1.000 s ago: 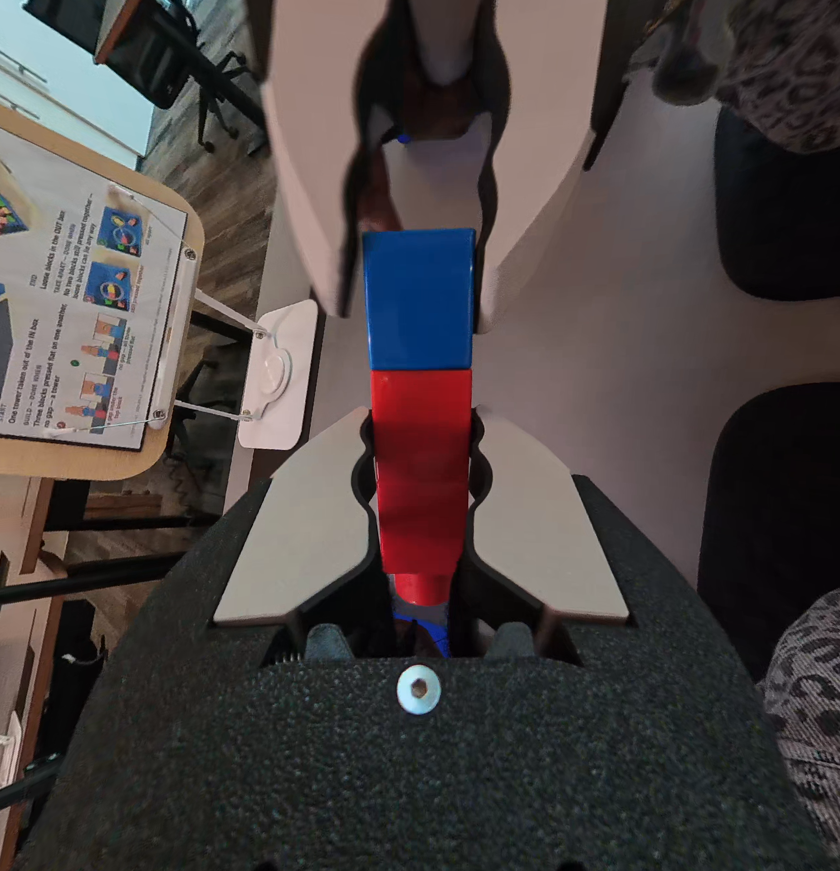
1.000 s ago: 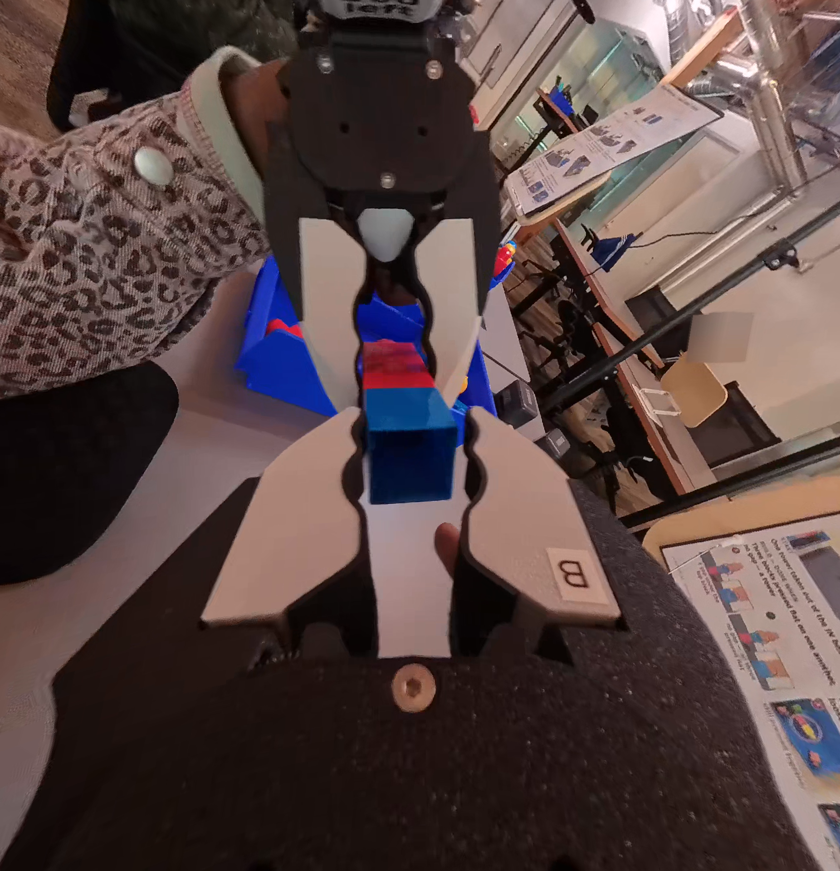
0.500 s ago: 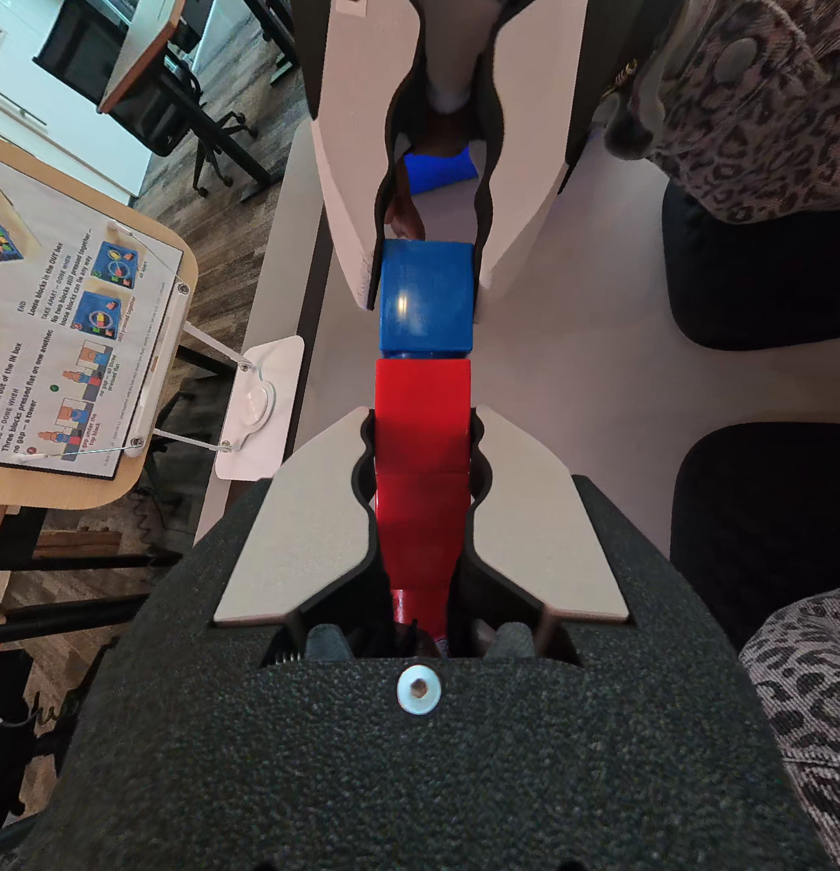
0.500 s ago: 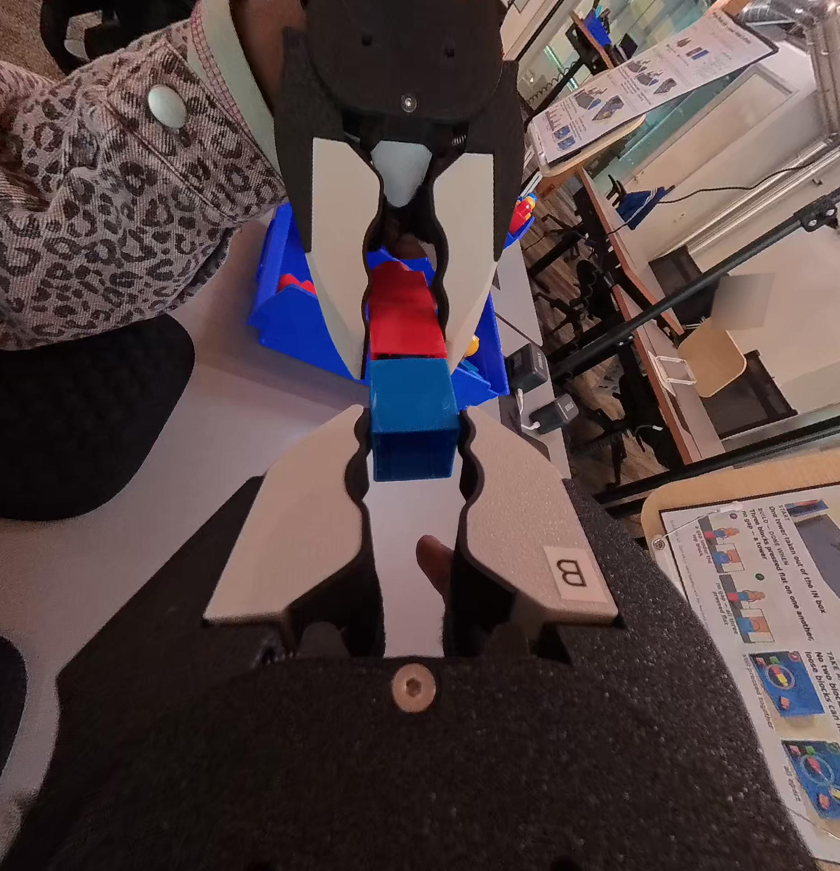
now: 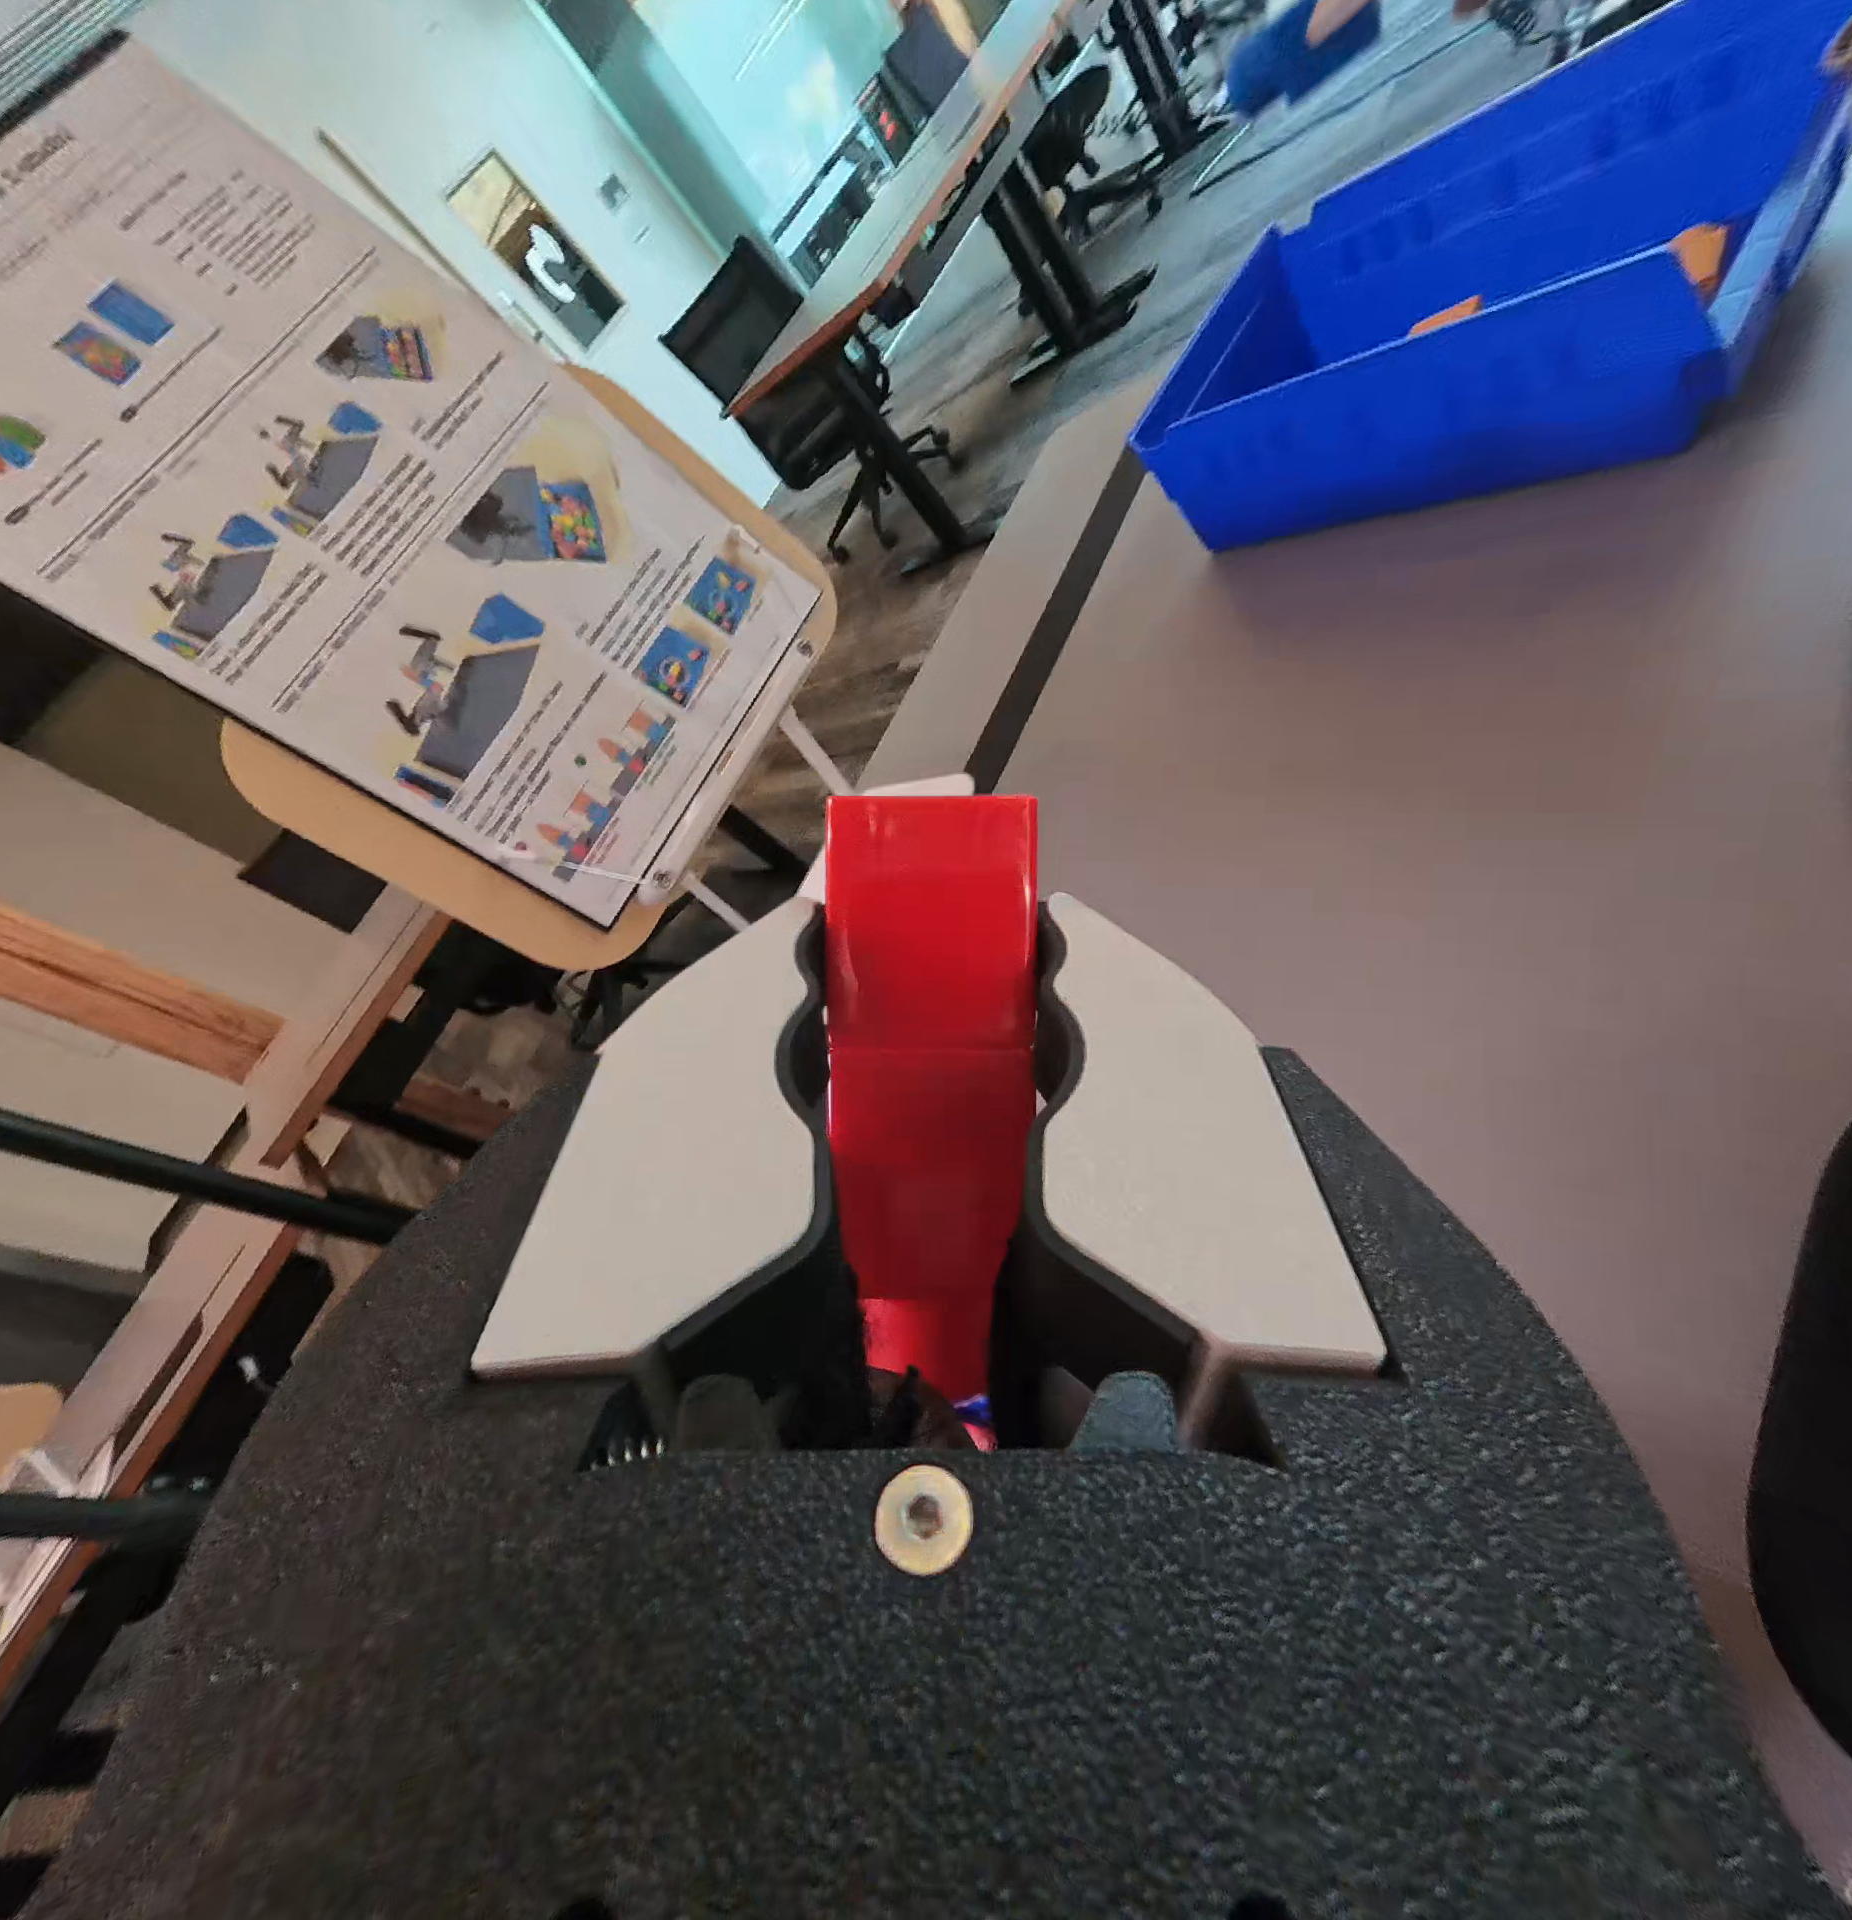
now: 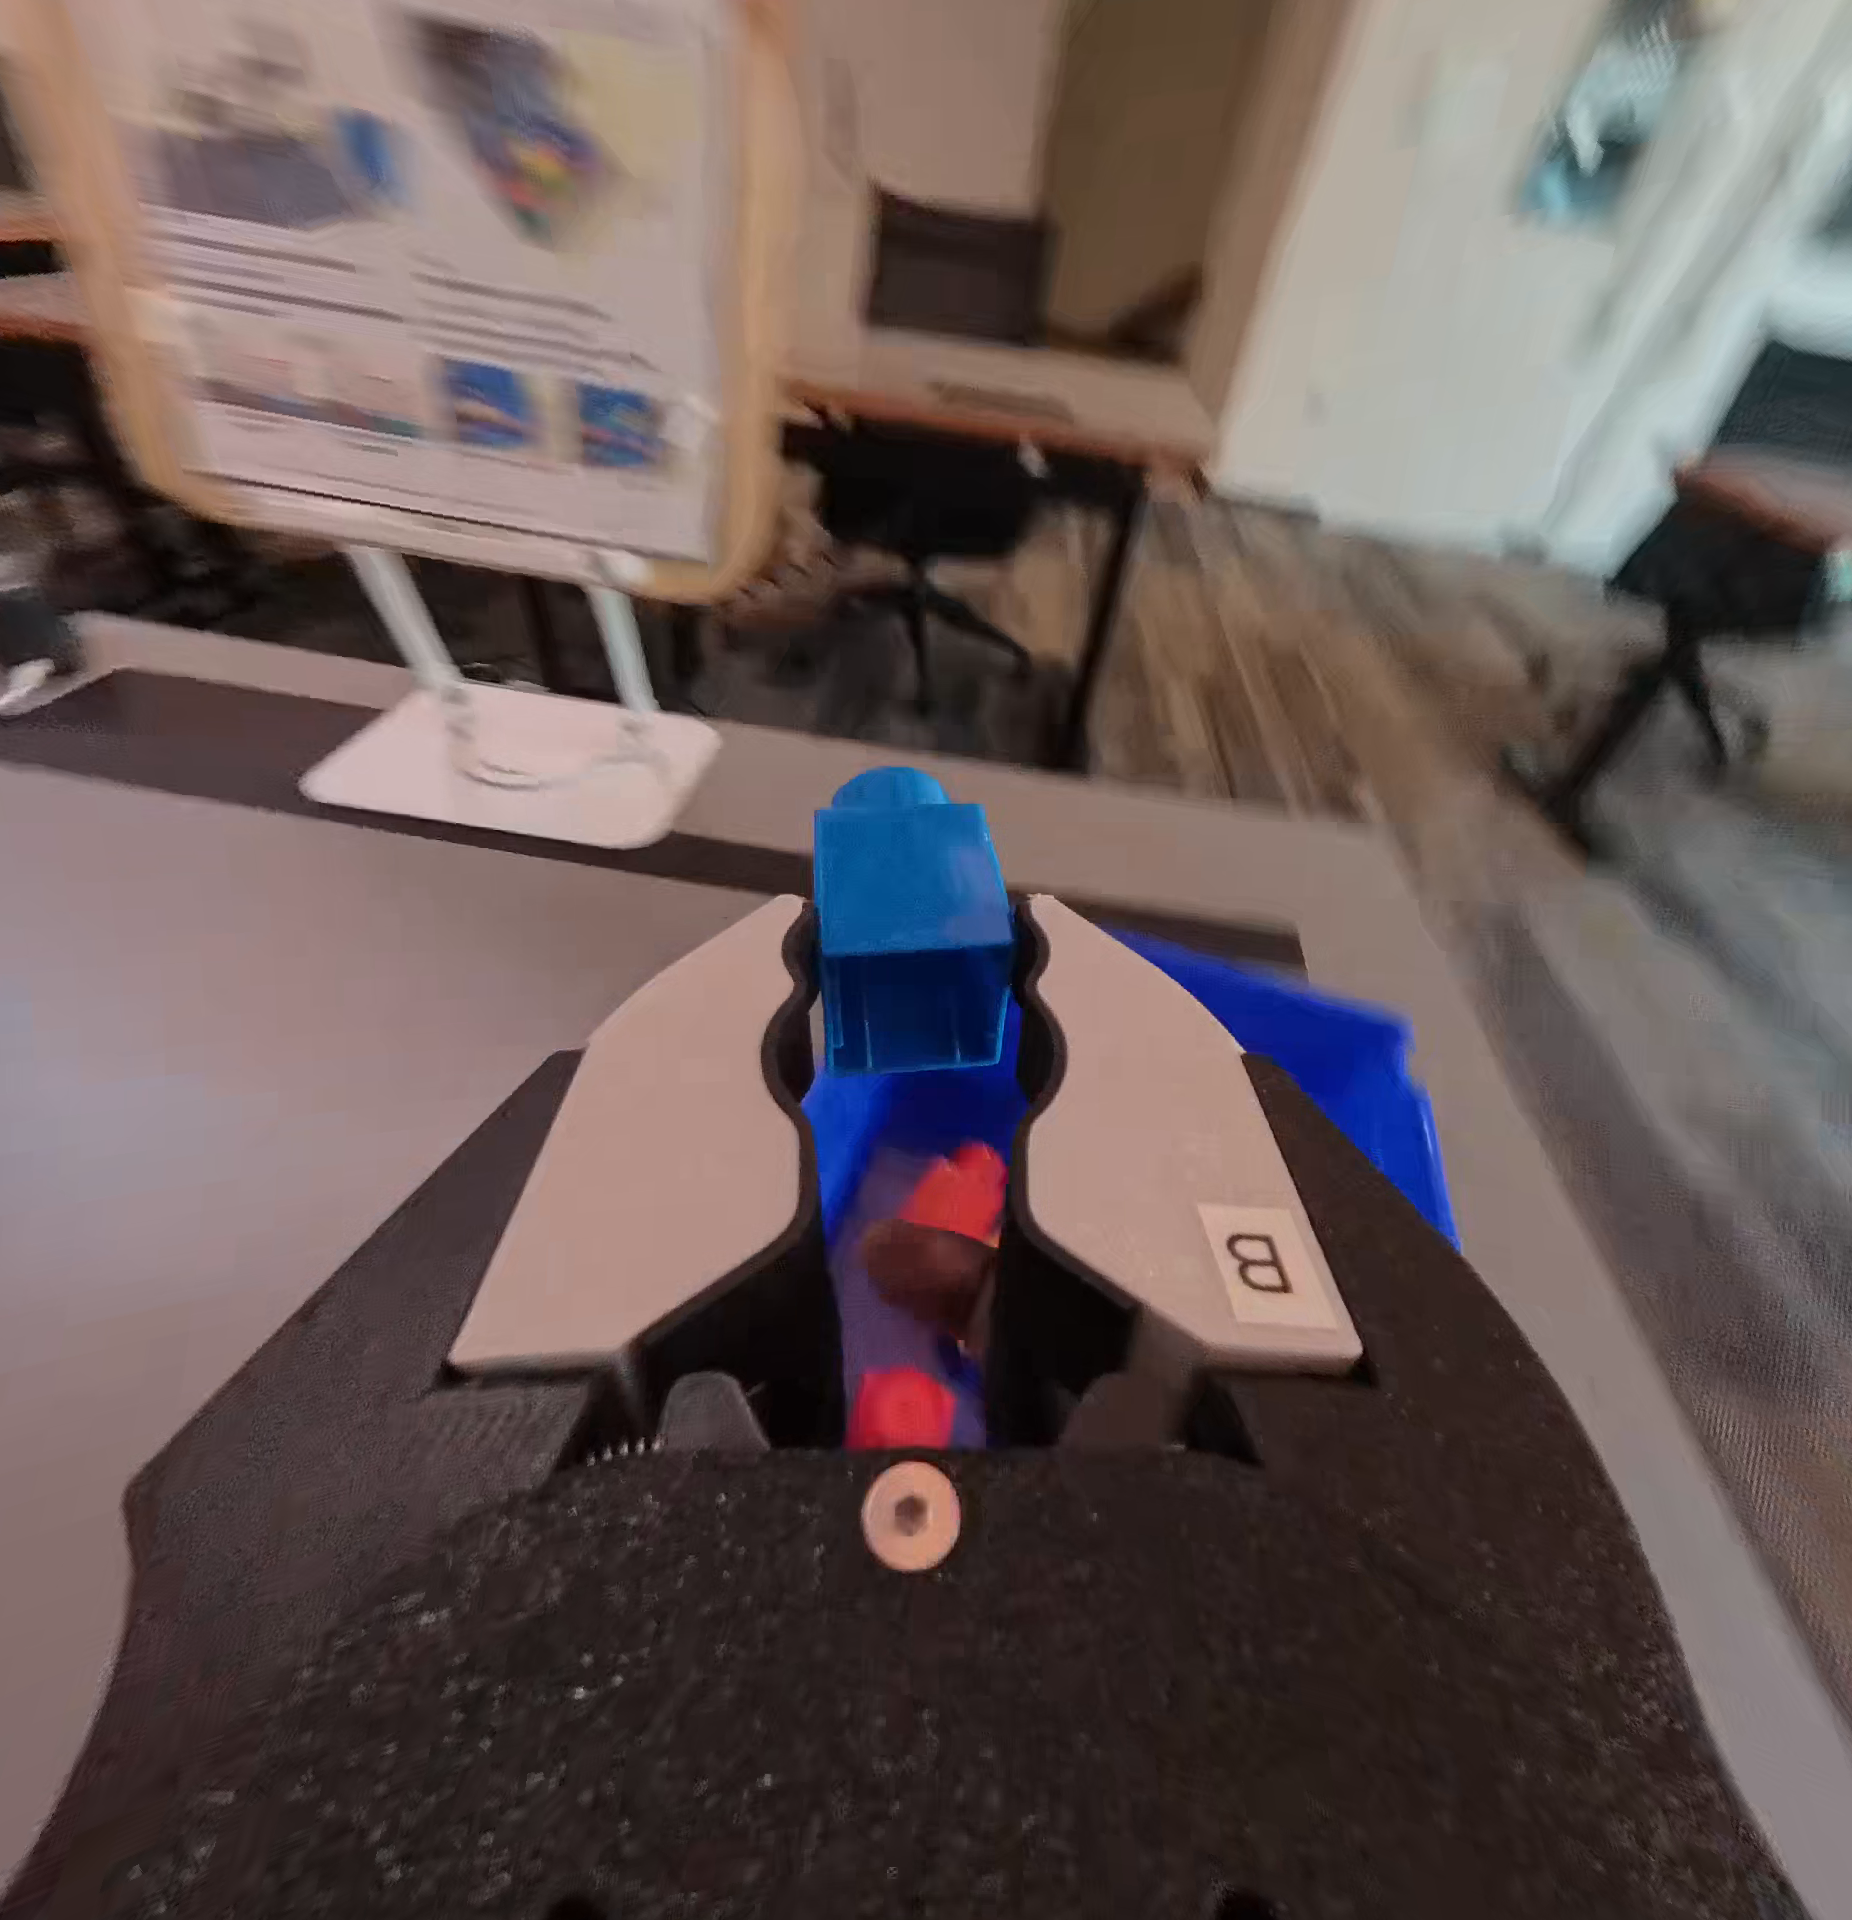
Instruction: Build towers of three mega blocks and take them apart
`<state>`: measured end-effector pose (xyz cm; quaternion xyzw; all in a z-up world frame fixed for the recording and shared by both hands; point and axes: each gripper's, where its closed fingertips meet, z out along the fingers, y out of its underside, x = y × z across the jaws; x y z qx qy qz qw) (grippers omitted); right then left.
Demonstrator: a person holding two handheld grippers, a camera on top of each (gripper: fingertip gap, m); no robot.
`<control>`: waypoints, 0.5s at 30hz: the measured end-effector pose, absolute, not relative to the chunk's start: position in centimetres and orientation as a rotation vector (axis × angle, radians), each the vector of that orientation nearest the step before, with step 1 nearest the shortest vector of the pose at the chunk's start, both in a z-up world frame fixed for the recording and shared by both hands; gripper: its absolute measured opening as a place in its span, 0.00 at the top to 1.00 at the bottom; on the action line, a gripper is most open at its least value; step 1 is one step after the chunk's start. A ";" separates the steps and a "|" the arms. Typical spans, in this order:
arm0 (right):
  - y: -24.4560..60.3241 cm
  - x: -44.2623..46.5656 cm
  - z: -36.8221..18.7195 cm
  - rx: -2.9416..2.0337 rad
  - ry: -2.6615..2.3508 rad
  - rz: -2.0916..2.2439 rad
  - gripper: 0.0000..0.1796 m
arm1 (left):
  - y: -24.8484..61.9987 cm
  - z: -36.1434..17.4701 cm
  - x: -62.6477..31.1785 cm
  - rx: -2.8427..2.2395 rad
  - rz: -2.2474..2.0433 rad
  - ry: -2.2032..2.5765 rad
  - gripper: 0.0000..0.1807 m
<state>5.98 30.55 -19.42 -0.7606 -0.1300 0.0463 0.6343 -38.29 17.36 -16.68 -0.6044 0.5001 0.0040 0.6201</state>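
My left gripper point(image 5: 932, 914) is shut on two joined red blocks point(image 5: 930, 1039) and holds them above the grey table point(image 5: 1421, 831). My right gripper point(image 6: 917, 914) is shut on a single blue block point(image 6: 909, 935), stud pointing away, held over a blue bin point(image 6: 1317, 1049). Red blocks point(image 6: 953, 1195) lie in that bin below the fingers. The two grippers are apart and neither shows in the other's view.
Two blue bins point(image 5: 1473, 374) stand at the far right of the table in the left wrist view. An instruction board on a white stand point(image 6: 506, 758) sits at the table's far edge; it also shows in the left wrist view point(image 5: 382, 520). Black pads point(image 5: 1826, 1403) lie at right. The left gripper's tips are roughly 45 cm from the right gripper's.
The blue block has come off the red pair. The grippers have swung apart: the right one with the blue block over a bin, the left one toward the bins and board.
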 end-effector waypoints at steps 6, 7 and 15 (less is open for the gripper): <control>31.5 14.9 -30.3 -2.188 0.126 -0.087 0.80 | 17.6 -17.3 -37.4 -1.411 0.024 1.199 0.80; 31.1 15.5 -31.6 -2.264 0.129 -0.149 0.80 | 17.7 -17.5 -37.4 -1.418 0.025 1.204 0.80; 29.3 18.2 -36.7 -2.528 0.257 -0.356 0.80 | 17.7 -17.8 -37.3 -1.437 0.019 1.213 0.80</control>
